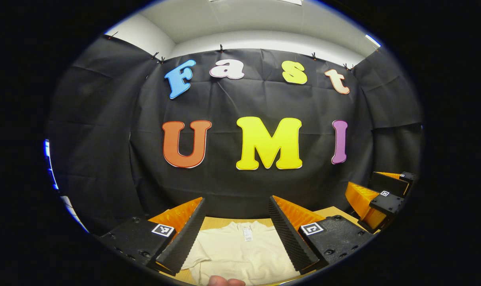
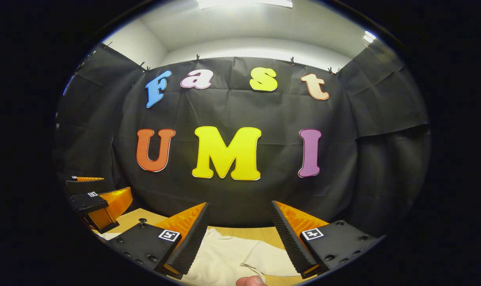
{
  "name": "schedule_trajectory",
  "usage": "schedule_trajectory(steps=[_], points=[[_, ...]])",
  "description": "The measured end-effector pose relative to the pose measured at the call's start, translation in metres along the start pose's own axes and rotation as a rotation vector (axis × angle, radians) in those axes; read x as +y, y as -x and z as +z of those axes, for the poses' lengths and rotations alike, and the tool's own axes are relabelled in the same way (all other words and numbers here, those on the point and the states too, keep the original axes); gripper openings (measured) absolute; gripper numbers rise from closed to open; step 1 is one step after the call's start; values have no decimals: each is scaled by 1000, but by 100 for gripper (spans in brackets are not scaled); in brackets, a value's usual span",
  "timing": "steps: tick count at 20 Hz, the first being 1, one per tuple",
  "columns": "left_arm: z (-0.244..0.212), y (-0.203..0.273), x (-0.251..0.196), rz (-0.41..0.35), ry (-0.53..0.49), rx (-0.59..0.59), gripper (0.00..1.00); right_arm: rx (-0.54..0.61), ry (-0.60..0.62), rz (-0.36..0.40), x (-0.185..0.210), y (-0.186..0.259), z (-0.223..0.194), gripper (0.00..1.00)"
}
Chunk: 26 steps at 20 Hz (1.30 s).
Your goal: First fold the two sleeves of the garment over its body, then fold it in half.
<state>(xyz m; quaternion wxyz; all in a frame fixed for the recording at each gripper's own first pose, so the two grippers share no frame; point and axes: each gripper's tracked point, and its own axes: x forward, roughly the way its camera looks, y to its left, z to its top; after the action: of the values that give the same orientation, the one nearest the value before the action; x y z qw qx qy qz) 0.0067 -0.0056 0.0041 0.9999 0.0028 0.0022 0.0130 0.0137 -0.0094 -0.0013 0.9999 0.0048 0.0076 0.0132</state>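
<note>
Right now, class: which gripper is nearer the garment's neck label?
Left. The left gripper frames the neck label between open fingers; the right gripper hovers over a sleeve, farther off.

Cream garment point(image 1: 240, 254), apparently flat, unfolded

Left gripper point(image 1: 237, 232) is hanging open over a cream garment point(image 1: 240, 254) that's lying on the wooden surface point(image 1: 216, 223), with the right gripper point(image 1: 377, 198) hovering off right, probably open too.
</note>
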Motion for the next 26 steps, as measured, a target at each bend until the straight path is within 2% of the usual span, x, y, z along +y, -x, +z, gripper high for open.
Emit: schedule_trajectory(steps=[16, 19, 23, 26], points=[[-5, -8, -9, -27, -4, 15, 99, 9, 5, 6, -9, -10, -3, 94], [-15, -7, -19, -53, -12, 44, 100, 21, 6, 40, -18, -9, -9, 94], [-25, -4, -34, -86, -11, 66, 99, 77, 20, 51, -56, -4, -32, 94], [-35, -3, -50, -113, -12, 88, 99, 140, 39, 36, -103, 3, -57, 95]])
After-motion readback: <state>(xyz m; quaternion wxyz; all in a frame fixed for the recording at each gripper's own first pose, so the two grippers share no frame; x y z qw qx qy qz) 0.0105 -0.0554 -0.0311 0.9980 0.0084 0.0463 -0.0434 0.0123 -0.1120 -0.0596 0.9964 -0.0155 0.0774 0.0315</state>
